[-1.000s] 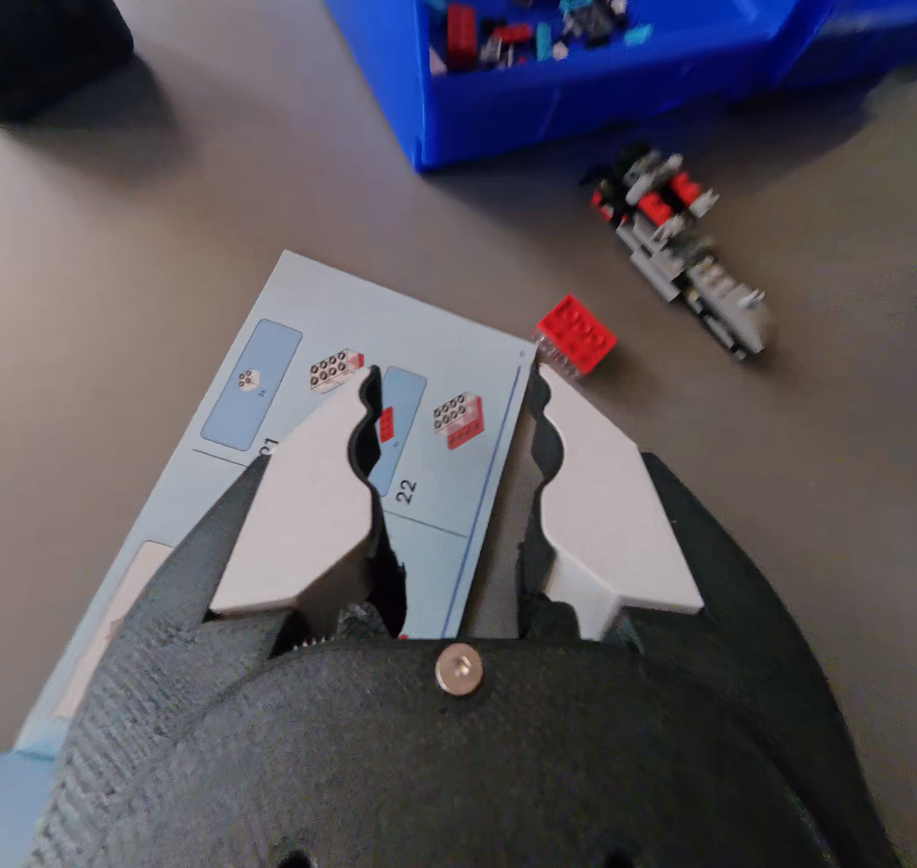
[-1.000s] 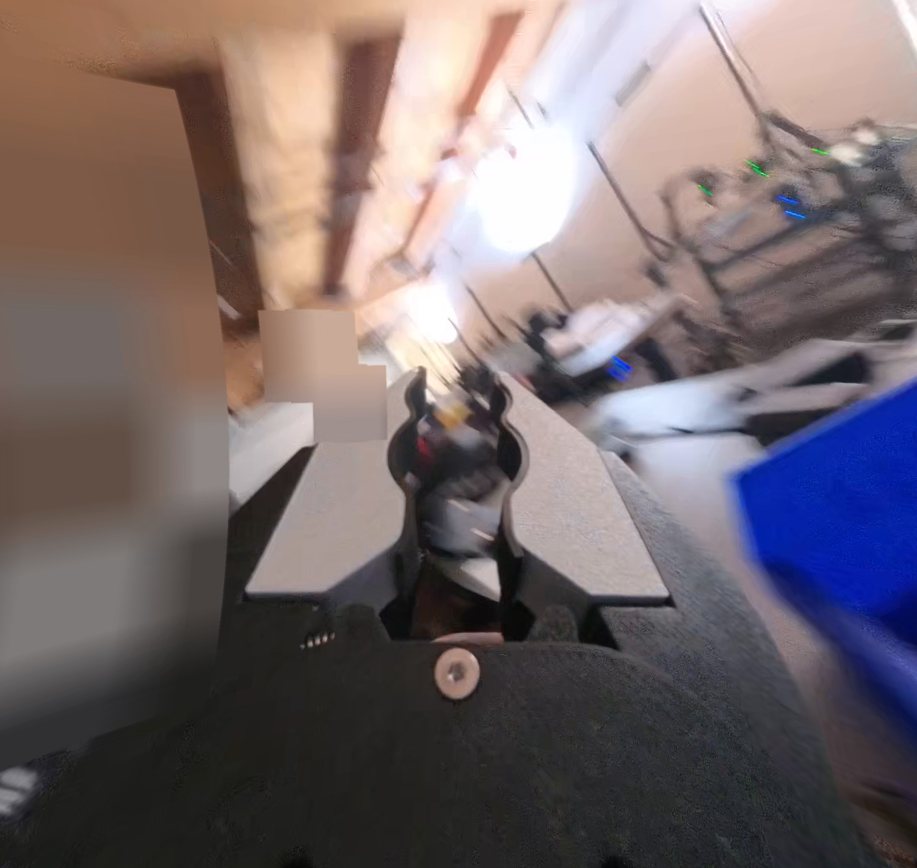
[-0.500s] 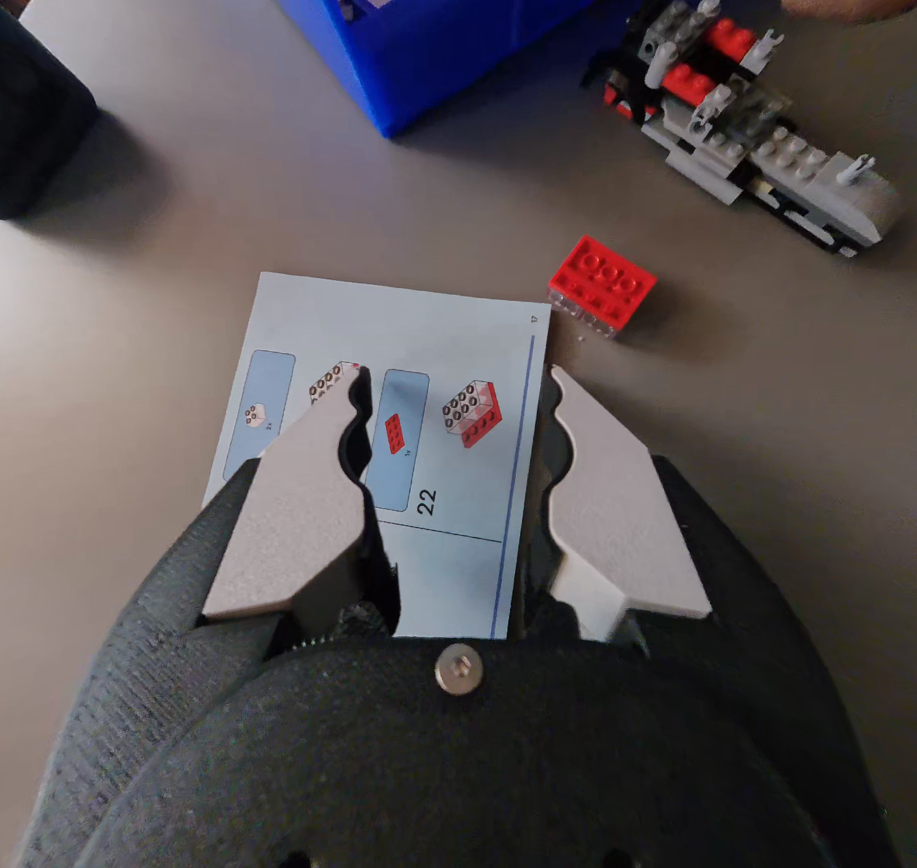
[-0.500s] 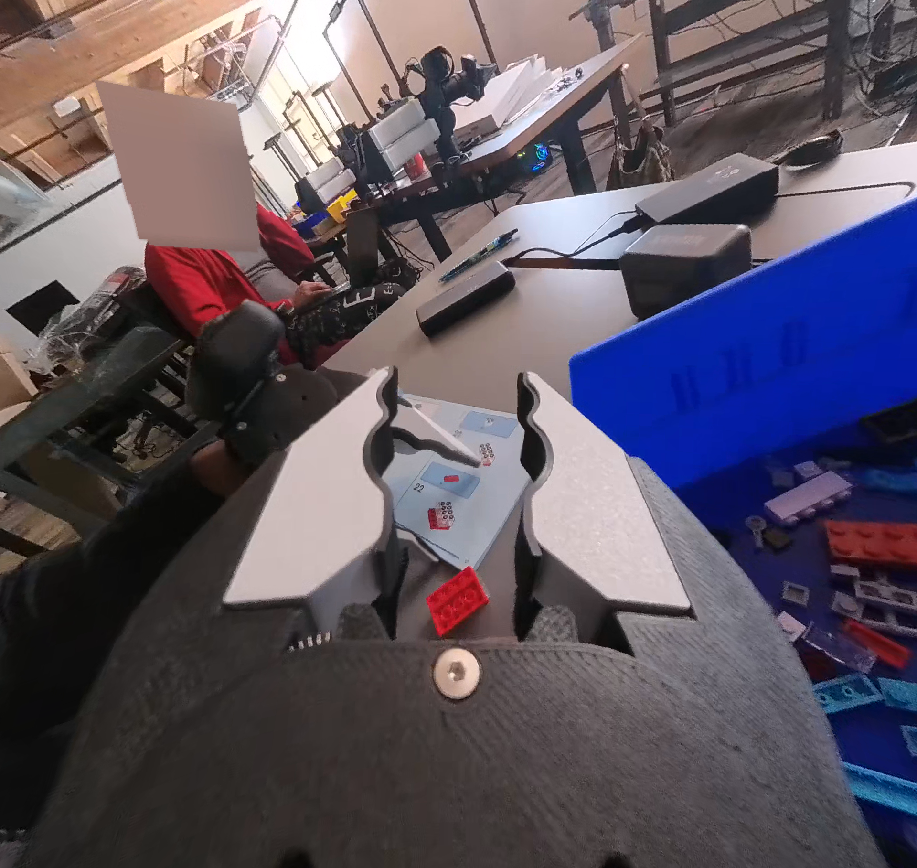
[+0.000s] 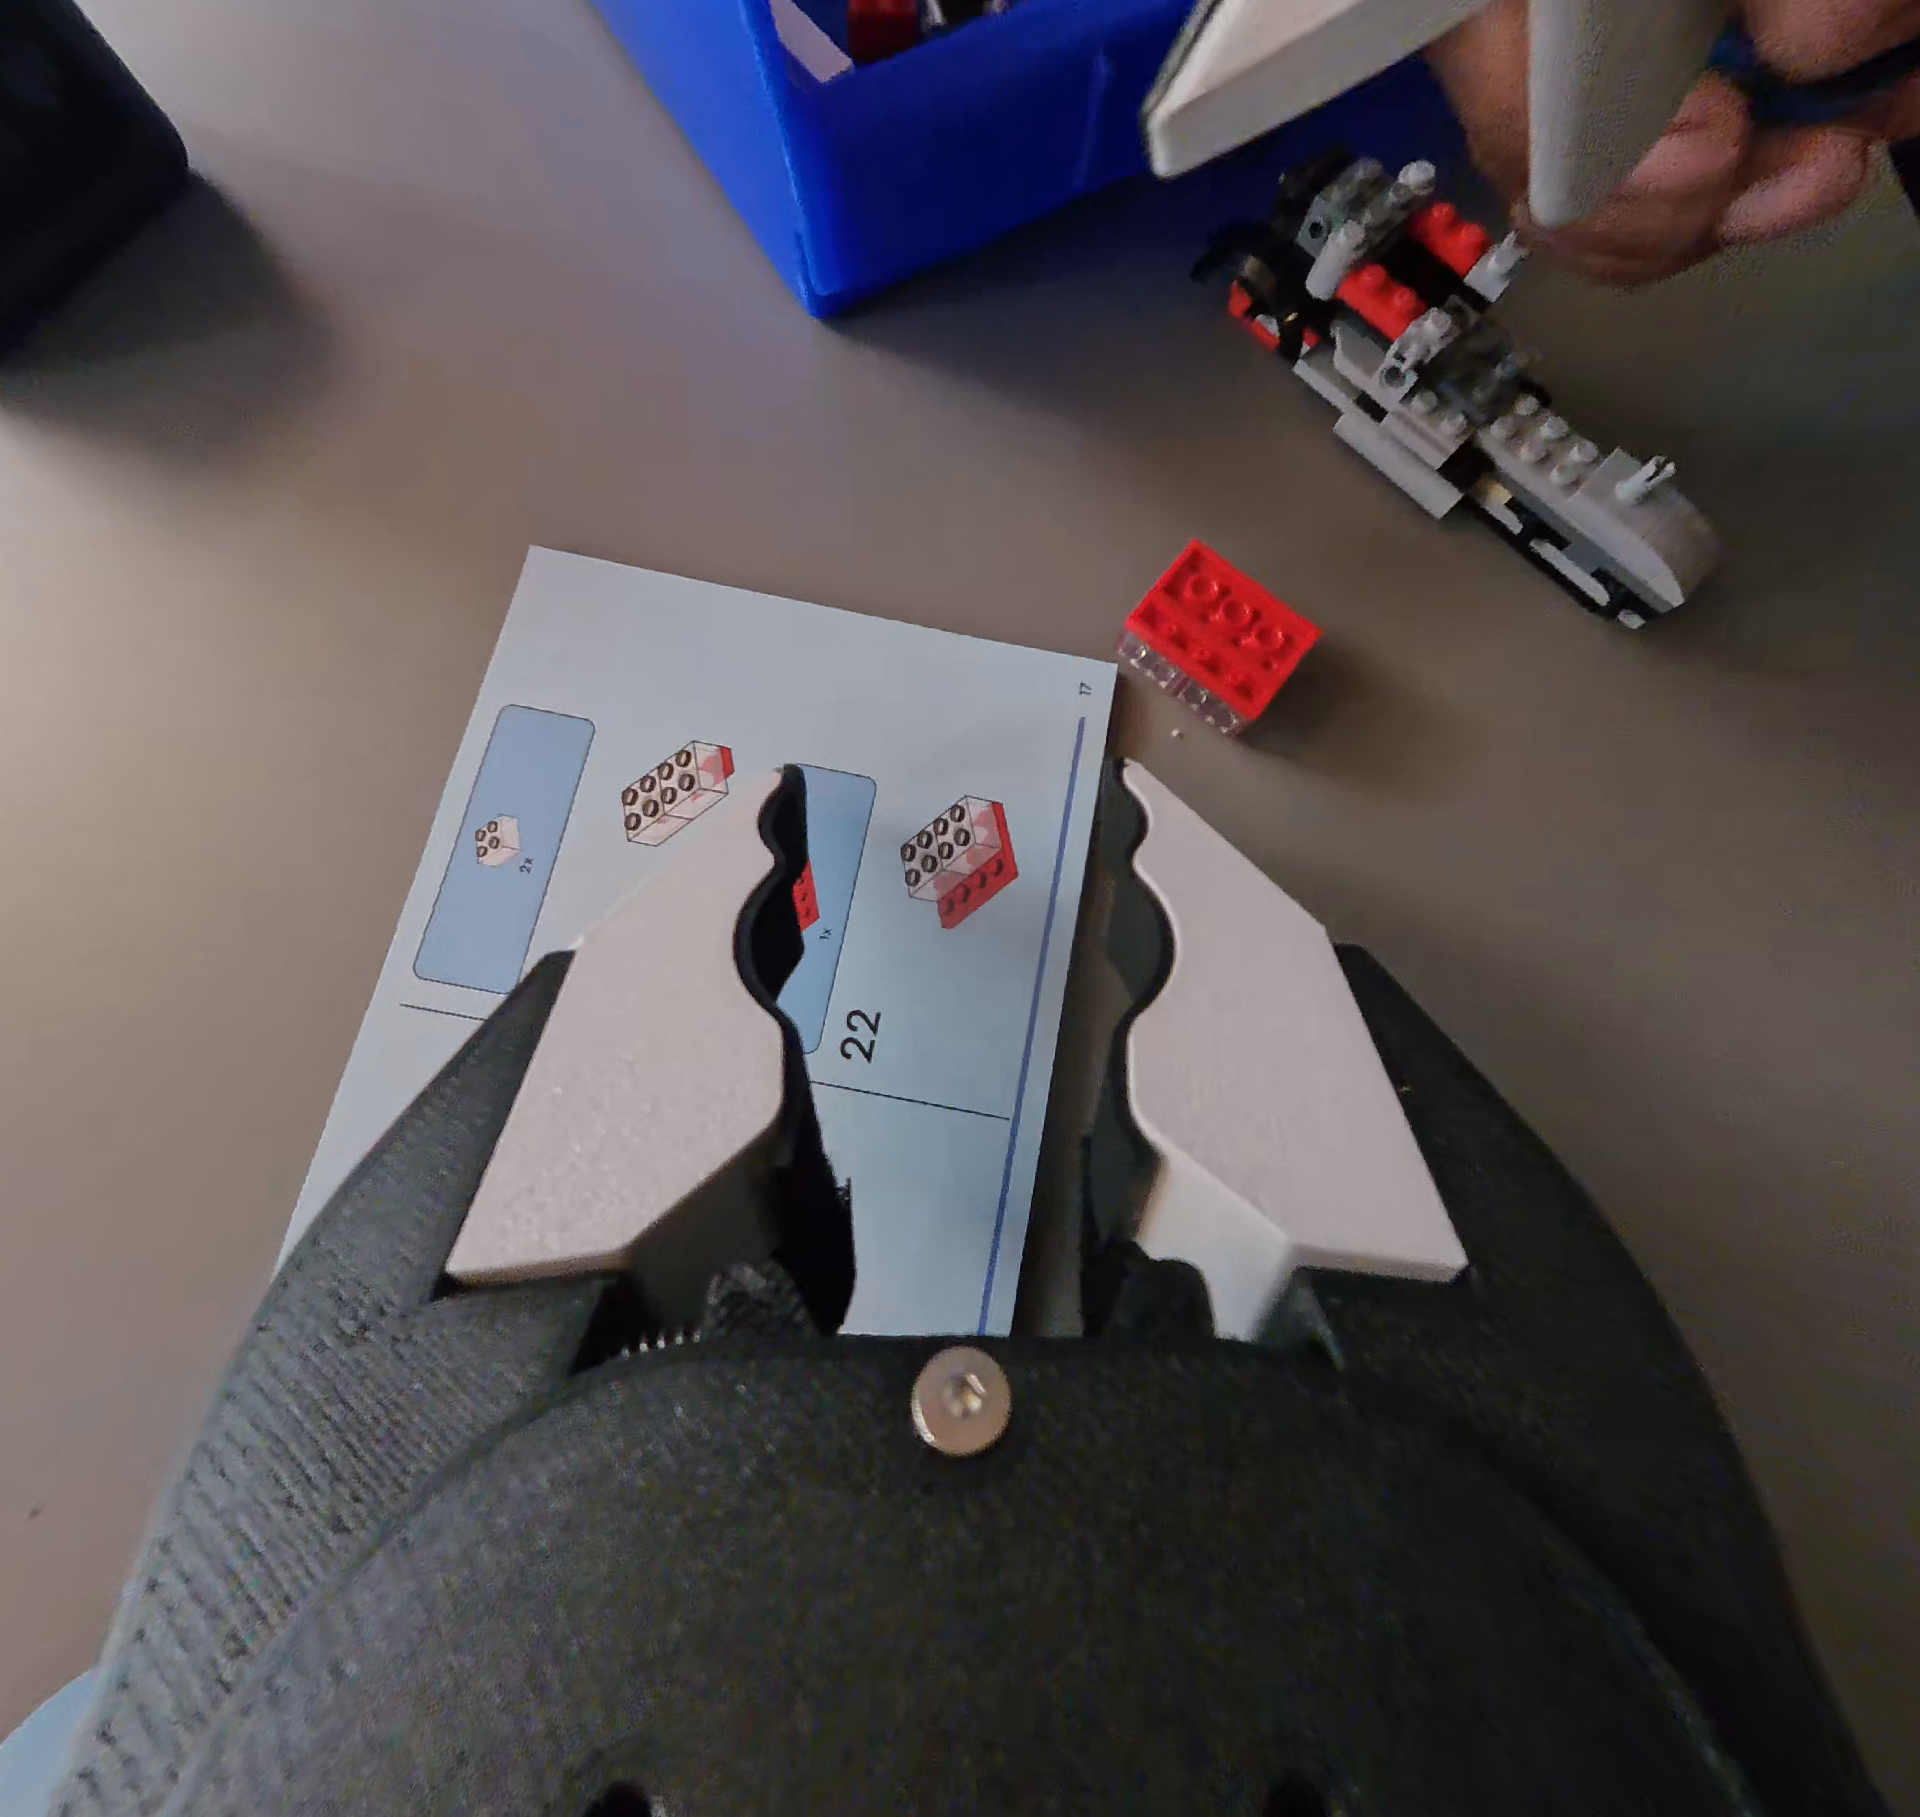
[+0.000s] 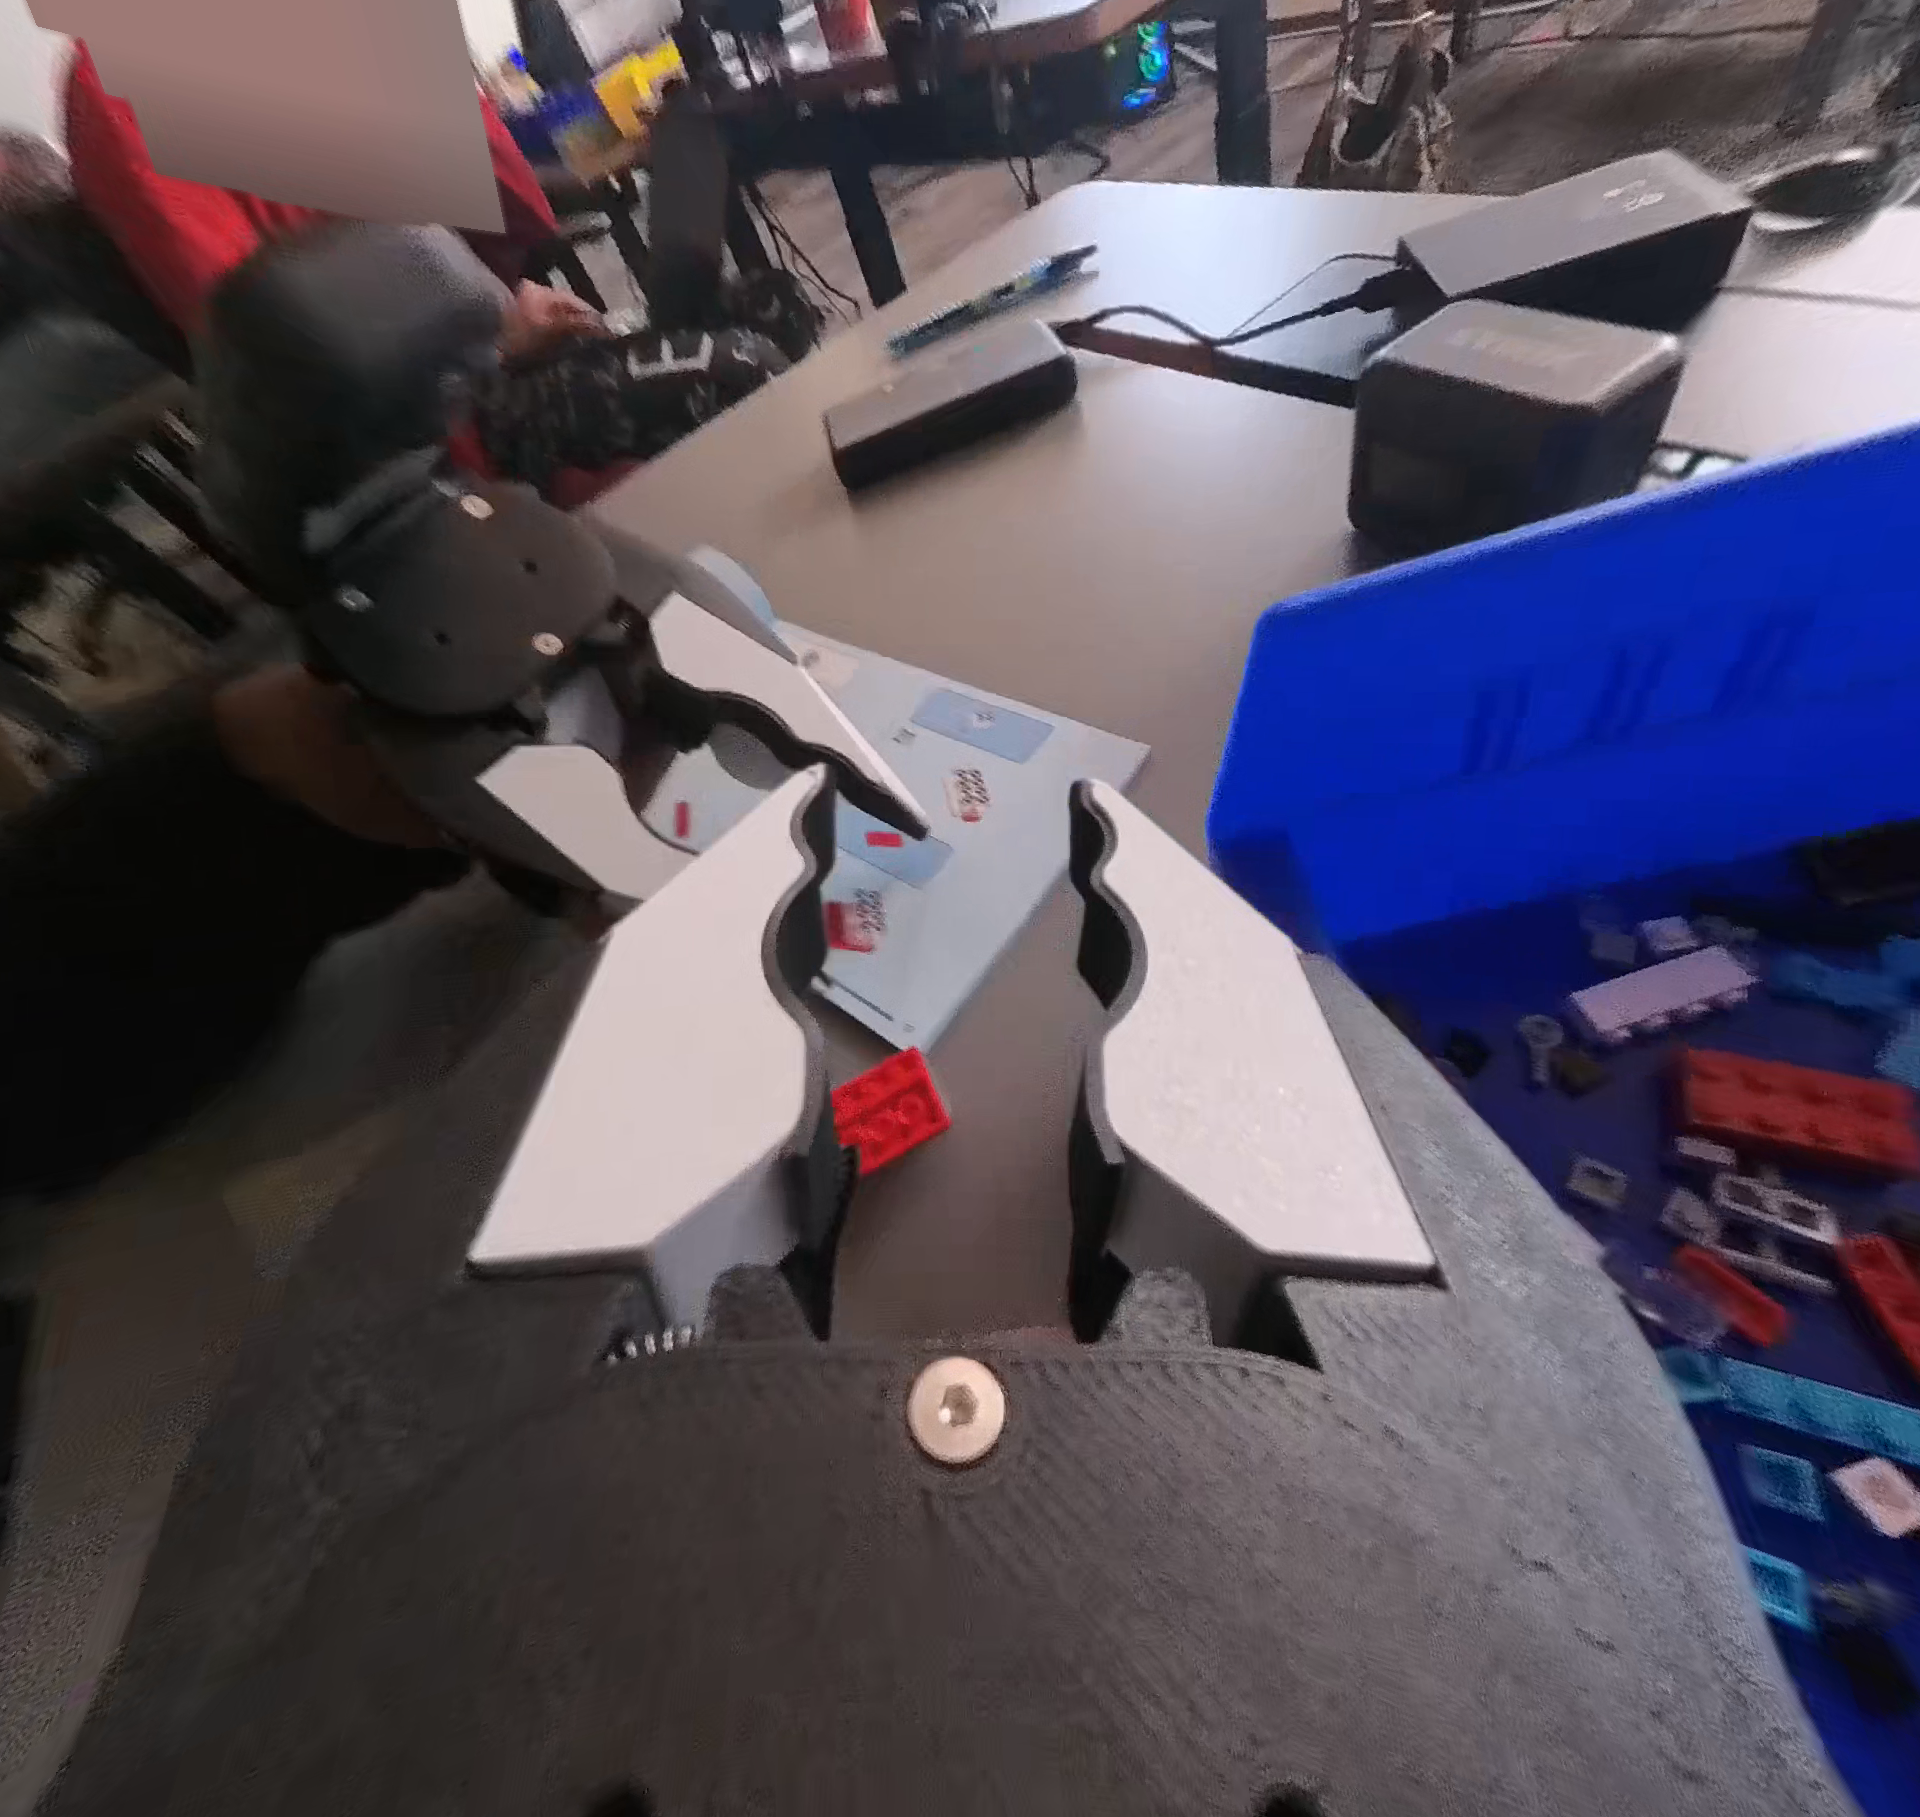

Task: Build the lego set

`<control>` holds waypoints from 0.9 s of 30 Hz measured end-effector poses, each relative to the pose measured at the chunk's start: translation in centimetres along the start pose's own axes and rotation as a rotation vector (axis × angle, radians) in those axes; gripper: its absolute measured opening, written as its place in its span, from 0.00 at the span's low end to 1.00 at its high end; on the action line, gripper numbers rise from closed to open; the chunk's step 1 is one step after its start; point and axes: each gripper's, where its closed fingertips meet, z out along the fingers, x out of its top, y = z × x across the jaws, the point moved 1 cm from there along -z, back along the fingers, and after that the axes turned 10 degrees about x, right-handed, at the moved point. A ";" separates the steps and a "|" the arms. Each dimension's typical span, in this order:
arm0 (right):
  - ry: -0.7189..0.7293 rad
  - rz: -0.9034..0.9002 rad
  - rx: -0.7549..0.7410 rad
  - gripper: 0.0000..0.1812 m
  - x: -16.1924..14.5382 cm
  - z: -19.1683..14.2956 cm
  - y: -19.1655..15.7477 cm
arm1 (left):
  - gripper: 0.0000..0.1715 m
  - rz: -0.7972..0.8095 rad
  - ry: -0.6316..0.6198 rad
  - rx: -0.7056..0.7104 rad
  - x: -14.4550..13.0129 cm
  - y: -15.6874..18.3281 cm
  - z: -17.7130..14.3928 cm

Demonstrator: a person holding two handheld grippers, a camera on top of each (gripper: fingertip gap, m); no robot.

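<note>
My left gripper (image 5: 956, 780) is open and empty, hovering over a pale blue instruction sheet (image 5: 727, 666) on the grey table. A small block with a red plate on clear bricks (image 5: 1221, 635) lies just beyond the sheet's right corner. A grey, red and black lego model (image 5: 1455, 385) lies farther right. My right gripper (image 6: 948, 791) is open and empty above the table beside the blue bin (image 6: 1558, 707). It looks down on the red block (image 6: 890, 1107) and the sheet (image 6: 997, 894). The right gripper also shows in the left wrist view (image 5: 1351, 22), above the bin and the model.
The blue bin (image 5: 935, 157) holds several loose bricks (image 6: 1766, 1123). A hand (image 5: 1714, 157) holds the right gripper's handle. Black boxes (image 6: 951, 411) (image 6: 1507, 427) sit at the table's far side. The left gripper (image 6: 717, 770) is over the sheet. A person in red sits at the left. The red block (image 6: 890, 1107) sits 4 cm or so from the ends of my left fingers. My left wrist view (image 5: 1206, 612) looks at it from another angle.
My right gripper swung down from facing the room to the table and now shows over the bin in the left view. My left gripper shifted slightly over the sheet.
</note>
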 end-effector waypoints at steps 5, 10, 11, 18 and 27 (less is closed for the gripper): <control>-0.001 -0.049 0.003 0.25 0.0 0.2 -0.3 | 0.37 0.085 -0.032 0.033 -0.5 0.4 0.7; 0.021 -0.038 0.012 0.24 0.2 0.0 -0.2 | 0.34 0.063 -0.031 0.054 -0.5 -0.1 0.8; 0.019 -0.038 0.012 0.24 0.1 0.0 -0.2 | 0.34 0.057 -0.031 0.054 -0.5 -0.1 0.8; -0.025 -0.042 0.004 0.23 -0.6 0.2 0.0 | 0.33 0.018 -0.020 0.040 -0.3 -0.2 0.5; -0.277 -0.155 -0.096 0.21 -4.1 0.7 0.9 | 0.32 -0.028 -0.008 0.028 0.0 -0.5 0.0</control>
